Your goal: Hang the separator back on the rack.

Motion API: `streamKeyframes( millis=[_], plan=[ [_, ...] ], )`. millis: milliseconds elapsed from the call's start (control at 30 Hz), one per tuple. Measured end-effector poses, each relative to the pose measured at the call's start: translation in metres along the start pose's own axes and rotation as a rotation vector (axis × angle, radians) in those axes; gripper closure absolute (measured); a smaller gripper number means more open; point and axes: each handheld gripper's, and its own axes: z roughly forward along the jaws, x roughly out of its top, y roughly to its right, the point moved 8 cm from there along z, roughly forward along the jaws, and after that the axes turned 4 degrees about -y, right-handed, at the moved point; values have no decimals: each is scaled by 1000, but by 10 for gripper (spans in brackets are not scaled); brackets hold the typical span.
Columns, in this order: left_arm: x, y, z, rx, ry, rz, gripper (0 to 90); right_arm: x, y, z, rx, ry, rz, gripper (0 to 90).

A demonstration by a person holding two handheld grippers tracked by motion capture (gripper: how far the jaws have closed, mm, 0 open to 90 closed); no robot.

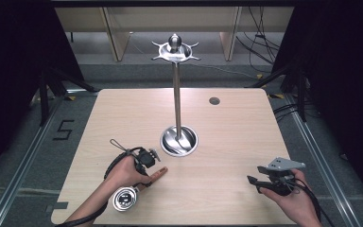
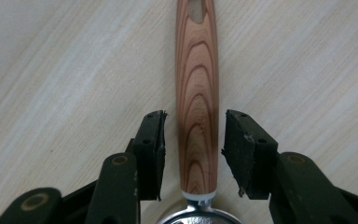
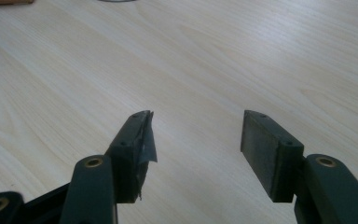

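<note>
The left gripper [image 2: 193, 154] has its jaws spread on either side of a wooden handle with bold reddish grain [image 2: 197, 93], a thin gap showing on each side, so the pads [image 2: 151, 151] bracket the handle without pressing it. The handle runs toward 12 o'clock in the left gripper view, ends in an oval hanging hole, and joins a shiny metal collar and rim at the bottom edge. In the high view this is a small round steel ladle or strainer cup [image 1: 125, 198] lying on the table at about 7 o'clock from the table's middle, its handle [image 1: 158, 173] pointing toward 2 o'clock under the left hand [image 1: 127, 171]. What the cup holds cannot be told.

The right gripper [image 3: 196, 149] has its jaws wide apart over bare wood, holding nothing; the left-hand pad is frayed at its tip. In the high view it [image 1: 254, 180] sits in the right hand [image 1: 295, 198] at about 4 o'clock, pointing toward 9 o'clock, well apart from the ladle.

At the centre of the light wooden table [image 1: 236, 127] stands a tall polished steel rack [image 1: 177, 94]: a round dished base [image 1: 179, 140], an upright pole, and a hooked crown with a ball knob [image 1: 175, 46] toward 12 o'clock. The dish looks empty apart from reflections. A small dark round grommet [image 1: 214, 100] lies at 1 o'clock.
</note>
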Motion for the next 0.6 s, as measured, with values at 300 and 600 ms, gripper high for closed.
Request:
streamKeyframes(
  millis=[300,600],
  plan=[
    [1,-1,7,3,-34,29,611,0,0,2,-4,5,-10,441],
    [2,1,14,11,-37,48,646,0,0,2,-5,6,-8,441]
  ],
)
